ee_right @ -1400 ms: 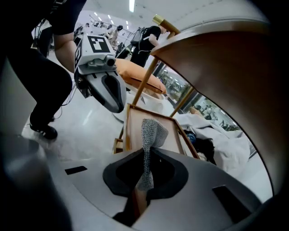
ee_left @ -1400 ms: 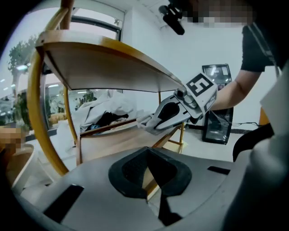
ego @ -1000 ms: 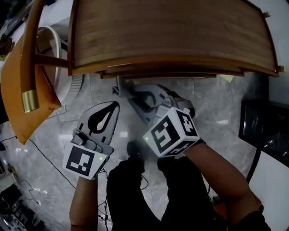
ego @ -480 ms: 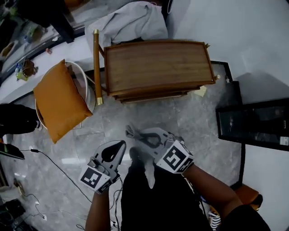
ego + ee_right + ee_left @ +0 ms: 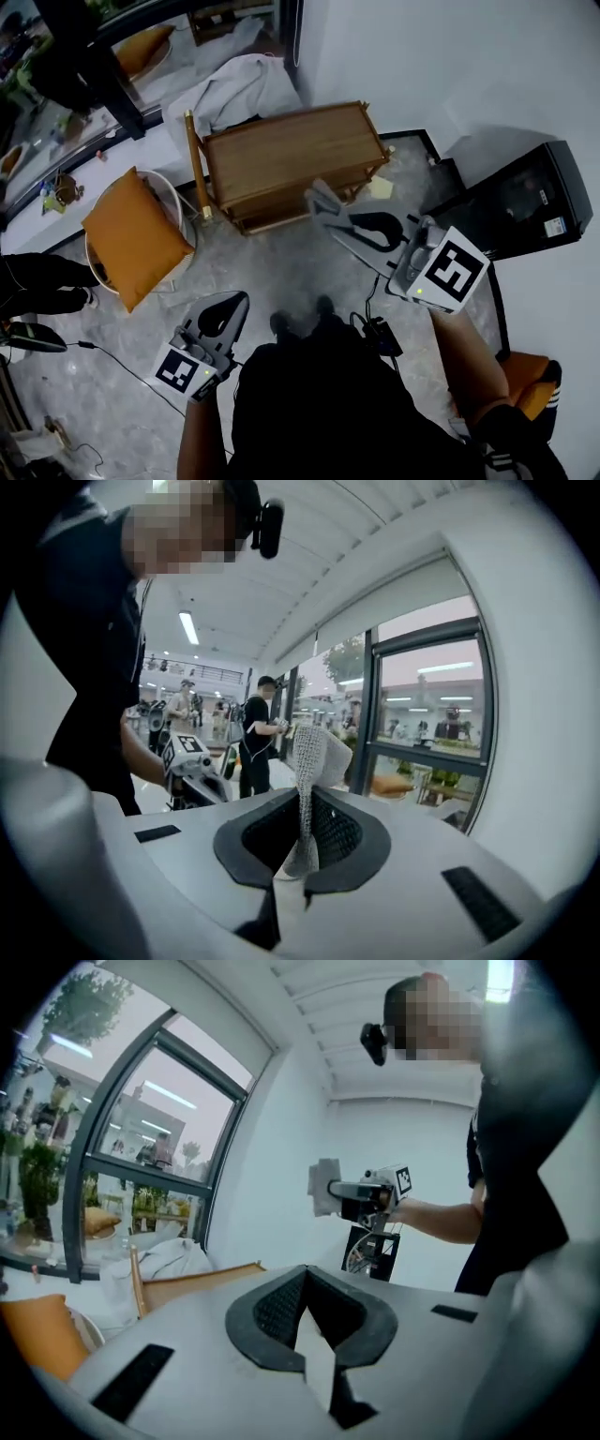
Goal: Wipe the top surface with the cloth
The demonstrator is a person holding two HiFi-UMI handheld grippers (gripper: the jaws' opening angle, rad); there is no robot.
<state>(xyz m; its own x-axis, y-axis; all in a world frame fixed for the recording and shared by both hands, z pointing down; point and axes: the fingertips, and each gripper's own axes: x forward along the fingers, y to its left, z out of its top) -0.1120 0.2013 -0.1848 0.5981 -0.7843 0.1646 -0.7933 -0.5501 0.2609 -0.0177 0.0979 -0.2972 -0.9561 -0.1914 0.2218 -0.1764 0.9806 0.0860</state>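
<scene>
You have not begun wiping yet: the top of the wooden counter (image 5: 281, 155) is bare, with nothing touching it. Your right hand-held gripper (image 5: 328, 212) is clamped on the cloth (image 5: 312, 757), held up in the air near the counter's front edge. Your left hand-held gripper (image 5: 238, 302) has its jaws together on nothing, well back from the counter. By my judgement the whole wipe is still to do — the cloth must first come down onto the top.

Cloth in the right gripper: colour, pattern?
Pale grey cloth with a fine waffle-like weave; clearest in the right gripper view.
</scene>
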